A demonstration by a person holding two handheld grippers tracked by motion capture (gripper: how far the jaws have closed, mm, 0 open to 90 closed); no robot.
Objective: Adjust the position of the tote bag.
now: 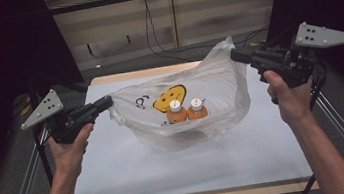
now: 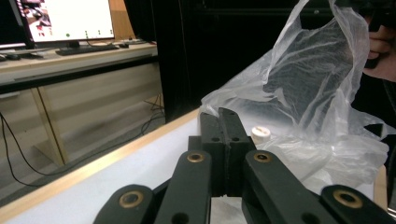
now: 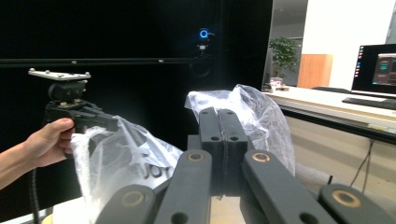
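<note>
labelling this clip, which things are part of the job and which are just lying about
In the job:
bag, pinched at each end
two bottles inside it
left gripper, shut on the bag
right gripper, shut on the bag

Lying about:
monitor and keyboard on a desk
plant
floor cables

In the right gripper view, the right gripper rises from the bottom centre with its jaws pressed together, apparently pinching the clear plastic bag. At the left of the frame, a hand holds the left gripper against the bag's other edge.
</note>
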